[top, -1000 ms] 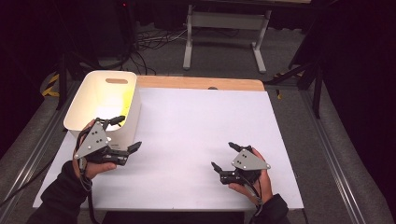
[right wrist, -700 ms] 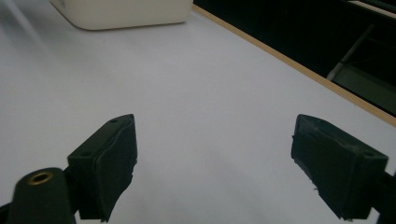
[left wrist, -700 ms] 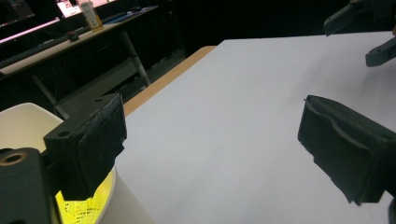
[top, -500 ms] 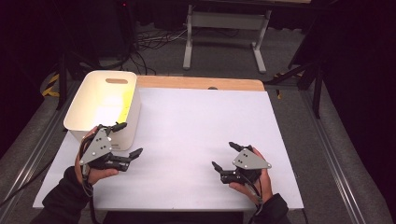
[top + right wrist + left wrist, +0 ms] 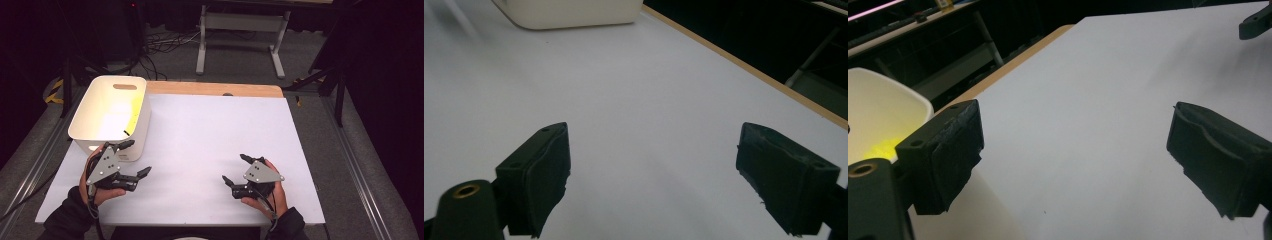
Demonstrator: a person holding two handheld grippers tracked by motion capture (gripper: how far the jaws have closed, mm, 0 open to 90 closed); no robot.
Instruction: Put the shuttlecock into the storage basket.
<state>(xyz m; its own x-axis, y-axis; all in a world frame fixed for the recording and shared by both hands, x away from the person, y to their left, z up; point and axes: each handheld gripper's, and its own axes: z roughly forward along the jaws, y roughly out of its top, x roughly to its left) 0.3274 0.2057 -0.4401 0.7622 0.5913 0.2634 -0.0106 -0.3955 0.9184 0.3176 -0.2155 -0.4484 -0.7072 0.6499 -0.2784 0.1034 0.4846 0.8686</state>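
**Bin at far left, both tools empty – start or reset pose**

Bin [image 5: 111,116]: white plastic, cut-out handle in the far wall, sits at the far-left corner of the tabletop [image 5: 210,145]. Inside shows a yellow glow on the right wall and floor; can't tell whether that's an object or just light. Nothing else lies on the white sheet.

Left tool [image 5: 135,159]: released, jaws wide apart, nothing between them. It's just beside the bin's near wall, upper jaw close to it; can't tell if it touches. The left gripper view has the bin rim [image 5: 878,115] at its left, bare sheet ahead.

Right tool [image 5: 235,169]: also released and empty, resting low over the near-right part of the tabletop, well apart from the bin. Its own view looks across bare sheet toward the bin [image 5: 569,12].

Step, my read: no grasp in hand, idle or staging.

Next move probably calls for the left tool to take the bin's near wall or reach inside. Jaws are already wide enough; needs alignment over the rim.
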